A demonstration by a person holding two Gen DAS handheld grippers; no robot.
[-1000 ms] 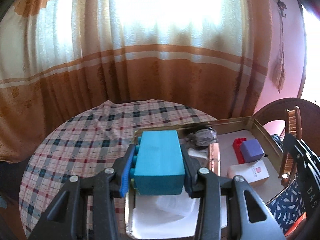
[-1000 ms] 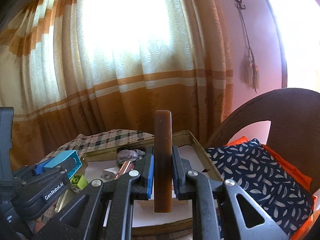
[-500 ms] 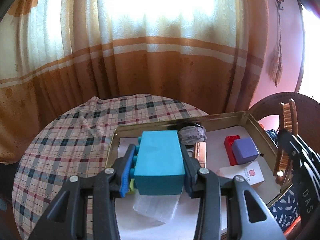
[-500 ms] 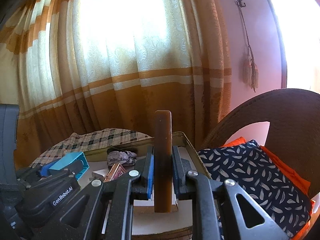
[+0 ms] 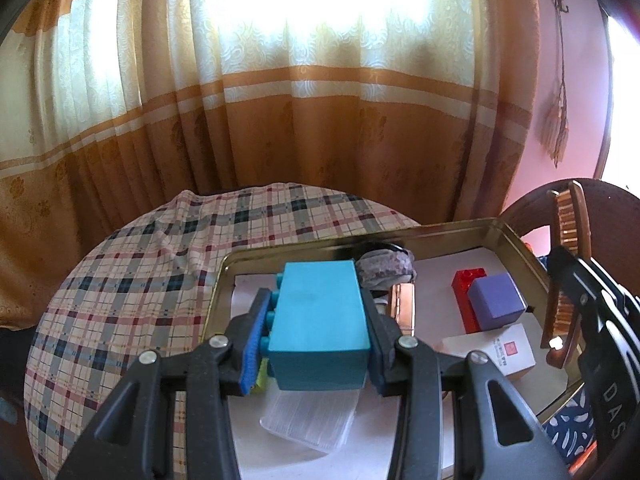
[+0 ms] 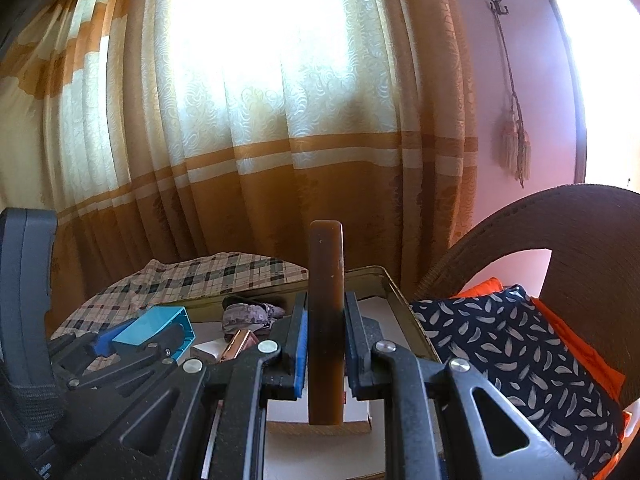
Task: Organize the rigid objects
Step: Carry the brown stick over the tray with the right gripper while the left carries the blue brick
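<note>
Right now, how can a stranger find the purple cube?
Look in the gold metal tray on the checked tablecloth. Near its right wall, the purple cube leans against a red brick, above a white box; nothing else there is purple.

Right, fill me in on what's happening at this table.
A person is sorting small objects with a handheld tool in each hand, both held above a gold metal tray on a plaid-covered round table. The left tool is shut on a teal plastic building block. The right tool is shut on a brown wooden comb, held upright. In the tray lie a red brick, a purple cube, a white box and a clear plastic piece.
</note>
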